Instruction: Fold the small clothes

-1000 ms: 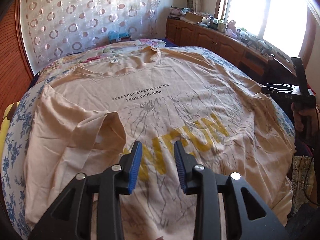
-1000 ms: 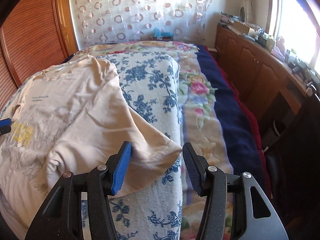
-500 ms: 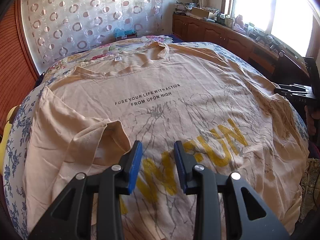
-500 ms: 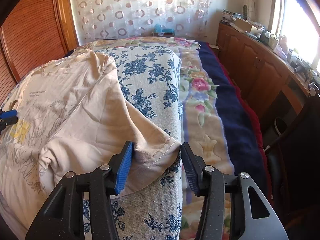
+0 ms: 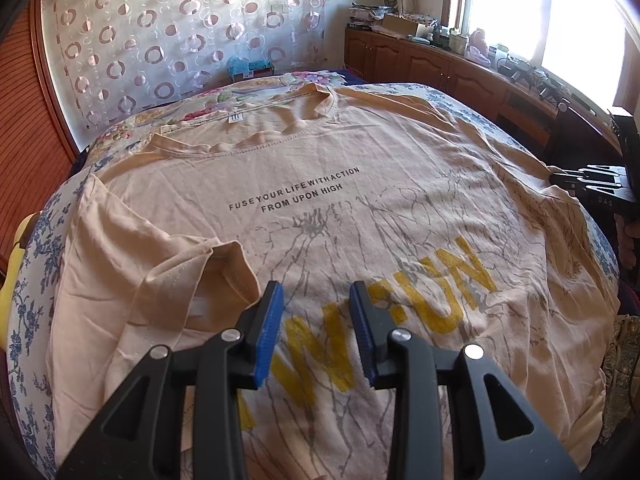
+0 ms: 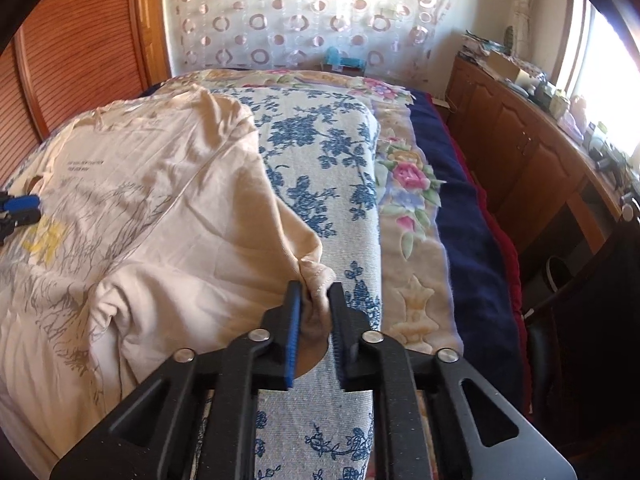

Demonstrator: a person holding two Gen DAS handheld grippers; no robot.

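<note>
A peach T-shirt (image 5: 320, 184) with black text and yellow letters lies spread front up on a blue-flowered cover. Its left sleeve (image 5: 188, 268) is folded in over the body. My left gripper (image 5: 316, 300) is open and empty, held just above the yellow print, beside the folded sleeve's cuff. In the right wrist view my right gripper (image 6: 314, 294) is shut on the hem of the shirt's right sleeve (image 6: 316, 276), with the cloth bunched between the blue pads. The shirt body (image 6: 140, 200) lies to its left. The right gripper shows at the right edge of the left wrist view (image 5: 592, 188).
The blue-flowered cover (image 6: 320, 152) lies over a floral quilt (image 6: 408, 184) and a navy blanket (image 6: 472, 240). Wooden cabinets (image 6: 520, 152) with clutter run along the right under a bright window. A circle-patterned curtain (image 5: 180, 40) hangs behind the bed. A wooden panel (image 6: 80, 40) stands at left.
My right gripper has closed from open onto the right sleeve's hem. My left gripper has stayed open and drifted slightly forward over the shirt.
</note>
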